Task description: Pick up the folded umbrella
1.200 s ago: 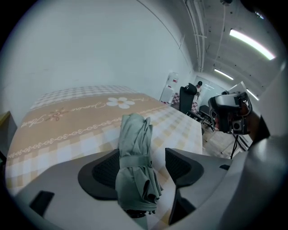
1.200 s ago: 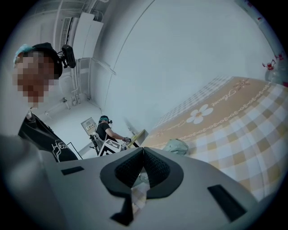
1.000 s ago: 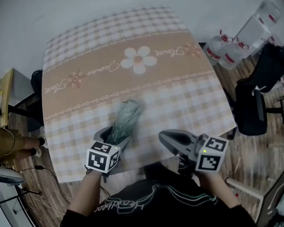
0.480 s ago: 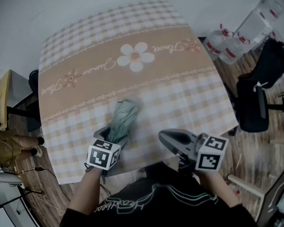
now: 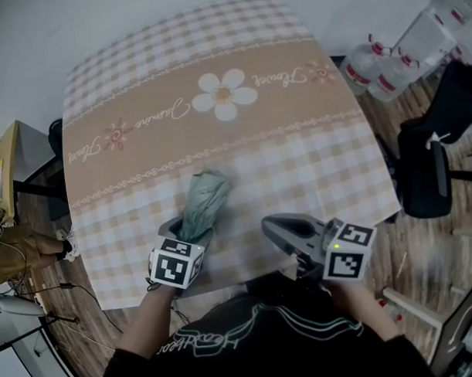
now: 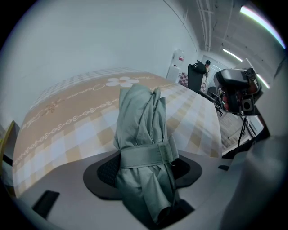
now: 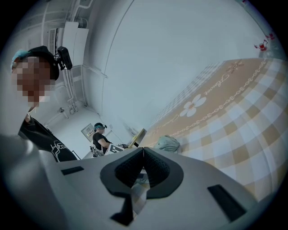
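The folded umbrella lies on the bench, on the pale checked part of the cloth close to the bench's near edge and left of its middle. Its length runs from that edge towards the far side of the bench, with its far end short of the tan band that carries the white flower print. It is grey-green, and a strap of the same fabric is wrapped around it near the end closest to the person.

The left gripper points steeply down at the bench's near edge and has the umbrella's near end between its jaws. In the left gripper view the dark pads stand on either side of the bundle at the level of the strap. The jaws are closing on it from a wide spread and the fabric does not yet look squeezed.

The right gripper is held nearly level over the near edge of the bench, towards its right half and well apart from the umbrella. Its jaws are together with nothing between them.

A black chair stands off the right side of the bench. Large water bottles sit on the floor beyond the bench's far right corner.
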### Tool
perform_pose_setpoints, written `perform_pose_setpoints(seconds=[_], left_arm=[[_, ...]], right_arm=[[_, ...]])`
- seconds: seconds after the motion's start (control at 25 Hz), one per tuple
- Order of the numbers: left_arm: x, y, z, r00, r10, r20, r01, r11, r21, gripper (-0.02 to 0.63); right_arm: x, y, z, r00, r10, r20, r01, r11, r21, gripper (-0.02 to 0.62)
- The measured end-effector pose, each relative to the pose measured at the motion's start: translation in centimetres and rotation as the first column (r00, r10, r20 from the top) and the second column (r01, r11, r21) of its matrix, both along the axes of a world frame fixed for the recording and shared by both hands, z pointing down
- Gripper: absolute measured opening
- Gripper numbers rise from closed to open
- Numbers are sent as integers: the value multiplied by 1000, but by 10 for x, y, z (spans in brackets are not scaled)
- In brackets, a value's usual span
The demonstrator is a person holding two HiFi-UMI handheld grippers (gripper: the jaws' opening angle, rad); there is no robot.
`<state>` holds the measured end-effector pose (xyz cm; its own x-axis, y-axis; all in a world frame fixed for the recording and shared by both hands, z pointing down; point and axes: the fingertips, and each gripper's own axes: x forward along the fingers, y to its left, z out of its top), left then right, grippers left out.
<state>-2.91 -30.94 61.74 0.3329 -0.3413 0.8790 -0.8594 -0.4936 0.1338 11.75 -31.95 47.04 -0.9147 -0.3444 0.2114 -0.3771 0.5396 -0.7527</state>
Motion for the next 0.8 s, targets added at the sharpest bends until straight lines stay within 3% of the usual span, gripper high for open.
perform_pose_setpoints(seconds=[0.44,0.8], left_arm=[[-1,-2,-3,997,8,-78,-10,999,-34,264],[-4,-3,-4,996,-4,-88,-2,997,-72,261]], right_arm=[[-22,-31,18,996,-86,10,87,995,-45,12],[-51,-60,36,978,-207,25,208,973,-95,12]])
